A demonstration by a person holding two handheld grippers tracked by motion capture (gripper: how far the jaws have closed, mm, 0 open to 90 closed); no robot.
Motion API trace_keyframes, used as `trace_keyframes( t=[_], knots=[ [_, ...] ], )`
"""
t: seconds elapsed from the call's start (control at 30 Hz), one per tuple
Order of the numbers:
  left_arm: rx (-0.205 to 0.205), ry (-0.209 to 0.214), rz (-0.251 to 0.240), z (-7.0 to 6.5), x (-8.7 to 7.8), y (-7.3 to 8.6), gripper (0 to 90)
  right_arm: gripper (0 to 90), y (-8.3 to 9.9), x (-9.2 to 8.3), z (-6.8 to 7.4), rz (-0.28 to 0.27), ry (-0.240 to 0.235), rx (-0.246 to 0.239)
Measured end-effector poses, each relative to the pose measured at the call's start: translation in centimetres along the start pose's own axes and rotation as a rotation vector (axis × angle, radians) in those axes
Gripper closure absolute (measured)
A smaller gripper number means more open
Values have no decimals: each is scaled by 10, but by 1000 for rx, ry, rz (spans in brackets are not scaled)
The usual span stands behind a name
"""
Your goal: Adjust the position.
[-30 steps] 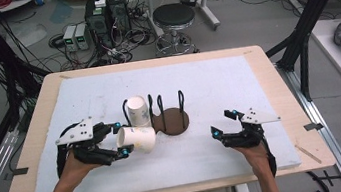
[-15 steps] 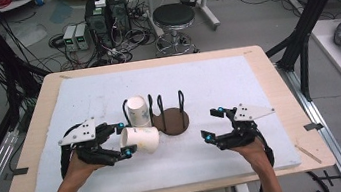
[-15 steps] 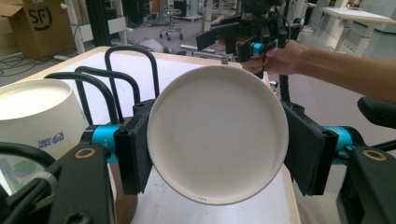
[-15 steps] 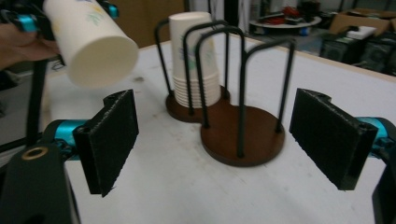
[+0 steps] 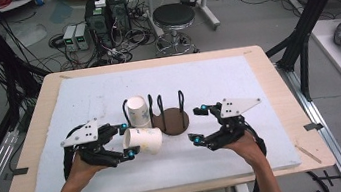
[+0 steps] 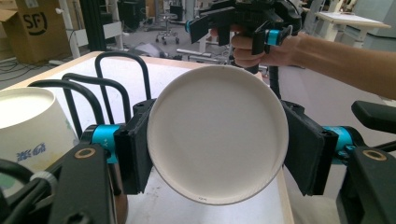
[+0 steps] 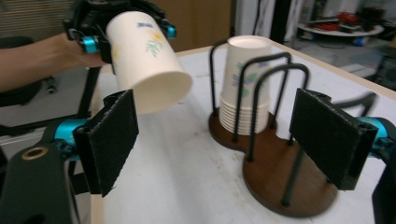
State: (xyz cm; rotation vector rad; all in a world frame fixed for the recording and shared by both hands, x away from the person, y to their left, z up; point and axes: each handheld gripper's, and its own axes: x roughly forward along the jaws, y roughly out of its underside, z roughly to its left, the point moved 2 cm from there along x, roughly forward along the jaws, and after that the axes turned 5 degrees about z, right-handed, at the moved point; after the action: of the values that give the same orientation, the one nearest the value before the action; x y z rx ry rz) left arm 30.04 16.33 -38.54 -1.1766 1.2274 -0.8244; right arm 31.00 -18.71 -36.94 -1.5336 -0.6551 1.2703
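Note:
My left gripper [image 5: 128, 140] is shut on a white paper cup [image 5: 143, 140], held on its side just above the mat, left of the holder. In the left gripper view the cup's round base [image 6: 217, 135] sits between my two pads. A dark wooden cup holder [image 5: 174, 121] with black wire hoops stands mid-table, with a stack of cups [image 5: 138, 111] in its left bay. My right gripper [image 5: 199, 124] is raised just right of the holder, open and holding nothing. The right gripper view frames the held cup [image 7: 149, 60], the stack [image 7: 245, 88] and the holder base [image 7: 280, 182] between my open pads.
A white mat [image 5: 237, 81] covers most of the wooden table [image 5: 279, 91]. Beyond the far edge stand a stool [image 5: 175, 17] and electronics boxes [image 5: 106, 14] among floor cables. Black frame posts [image 5: 308, 31] rise at both sides.
My right gripper has lifted off the mat and moved left toward the holder, staying open. The left gripper and its cup have barely shifted.

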Motion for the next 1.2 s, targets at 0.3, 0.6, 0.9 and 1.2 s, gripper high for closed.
trace_keyframes(
  t=[0.3, 0.6, 0.9, 1.2],
  knots=[
    [2, 17, -14, -5, 8, -3, 337, 157, -21, 23, 7, 10, -114, -54],
    [3, 27, -20, -7, 15, -3, 337, 158, -33, 37, 13, 13, -186, -81],
    [4, 35, -23, -7, 20, -4, 337, 158, -43, 56, 17, 28, -258, -108],
    [4, 46, -30, -7, 20, -6, 337, 158, -47, 73, 19, 58, -313, -122]
  ],
)
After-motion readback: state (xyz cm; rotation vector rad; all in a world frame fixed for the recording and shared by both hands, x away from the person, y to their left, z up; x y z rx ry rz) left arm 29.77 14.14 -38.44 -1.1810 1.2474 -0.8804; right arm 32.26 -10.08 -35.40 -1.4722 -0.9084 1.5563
